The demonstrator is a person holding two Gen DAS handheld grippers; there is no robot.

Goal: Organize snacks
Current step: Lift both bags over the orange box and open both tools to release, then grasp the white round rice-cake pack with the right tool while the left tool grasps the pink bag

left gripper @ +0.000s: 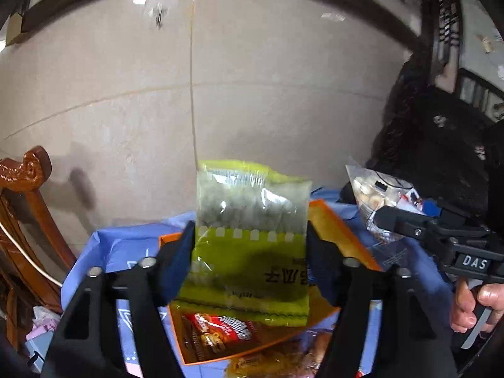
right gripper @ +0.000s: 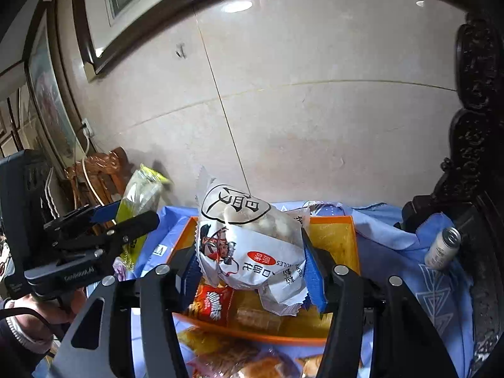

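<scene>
Left wrist: green packet (left gripper: 249, 245) (clear-windowed)

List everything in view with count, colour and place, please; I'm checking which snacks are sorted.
green packet: one, yellow-green and clear, between left claw's pads above tray
white packet: one, white with red label, between right claw's pads above tray
orange tray: one, orange, on blue cloth
red packet: one, red, lying in tray
blue cloth: one, covering table
can: one, silver, right on cloth
wooden chair: one, brown, left
left claw: black, blue pads
right claw: black, blue pads
</scene>
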